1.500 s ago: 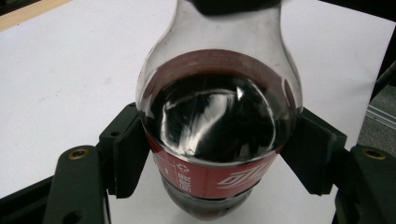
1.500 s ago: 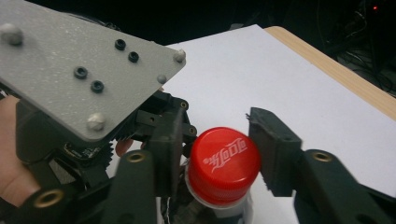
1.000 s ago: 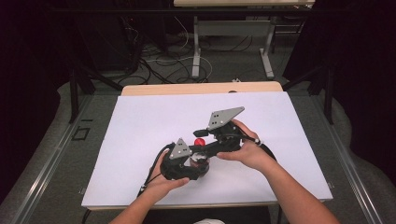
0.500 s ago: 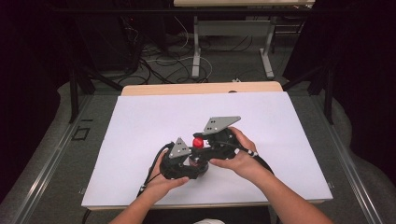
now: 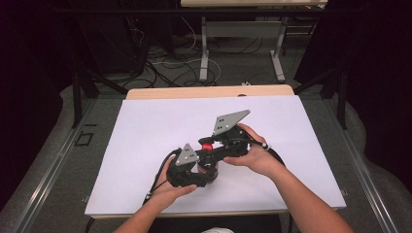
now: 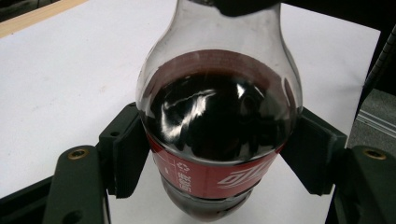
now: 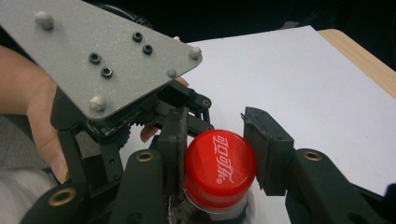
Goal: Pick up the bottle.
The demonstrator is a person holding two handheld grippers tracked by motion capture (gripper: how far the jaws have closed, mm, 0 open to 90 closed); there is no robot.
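Observation:
A small cola bottle (image 6: 219, 121), dark drink inside and a red label low down, stands on the white table top (image 5: 145, 136). My left gripper (image 6: 219, 158) is shut on the bottle's body, one pad (image 6: 128, 154) pressed on each side; from above the left gripper (image 5: 200, 175) sits at the bottle's near side. The red cap (image 7: 219, 170) lies between the jaws of my right gripper (image 7: 217, 156), which have just been closing and now press it from both sides. In the high view the right gripper (image 5: 209, 149) reaches the cap (image 5: 207, 144) from the right.
The left gripper's grey three-cornered plate (image 7: 102, 56) and the hand holding it stand close behind the cap. A wooden strip (image 5: 209, 91) edges the table's far side, with desk legs and cables (image 5: 204, 58) on the floor beyond.
The right gripper has edged in toward the bottle and its jaws have narrowed onto the red cap. The left gripper and the bottle have kept still.

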